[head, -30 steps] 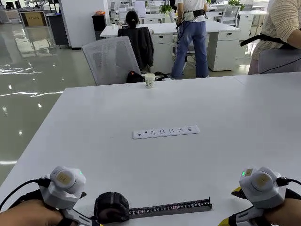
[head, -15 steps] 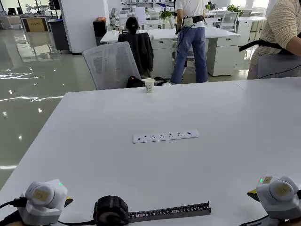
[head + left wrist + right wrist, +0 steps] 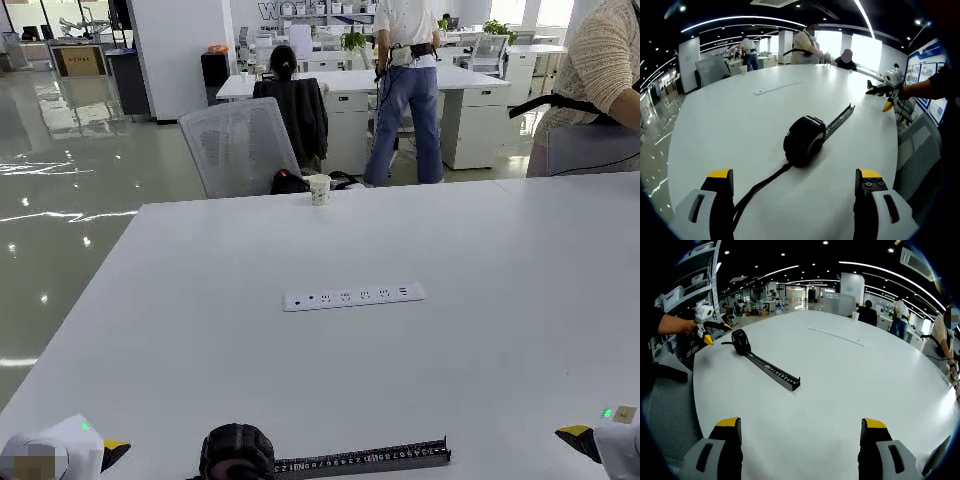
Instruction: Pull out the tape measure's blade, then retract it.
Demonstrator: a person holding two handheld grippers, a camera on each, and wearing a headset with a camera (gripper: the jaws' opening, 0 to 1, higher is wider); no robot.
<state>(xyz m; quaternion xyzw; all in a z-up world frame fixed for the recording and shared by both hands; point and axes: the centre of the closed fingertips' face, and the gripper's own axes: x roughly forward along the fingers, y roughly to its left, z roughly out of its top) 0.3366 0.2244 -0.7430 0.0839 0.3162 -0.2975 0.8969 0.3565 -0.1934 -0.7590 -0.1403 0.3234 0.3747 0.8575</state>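
Much bare table (image 3: 330,380) spreads beyond the tape measure (image 3: 237,450) near its edge

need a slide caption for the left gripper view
Open left gripper facing a black tape measure on the white table, blade extended toward the right gripper.

- The tape measure (image 3: 237,452) lies on the table (image 3: 200,330) at its near edge, its blade (image 3: 362,459) drawn out flat to the right.
- The left gripper (image 3: 794,176) sits left of the case and the right gripper (image 3: 801,422) well right of the blade's tip, both apart from them.
- A cord (image 3: 757,190) trails from the case towards the left gripper; where it ends is unclear.
- A power strip (image 3: 353,296) lies mid-table, beyond the blade.
- A cup (image 3: 319,189) stands at the far edge, with a chair (image 3: 238,150) just behind.
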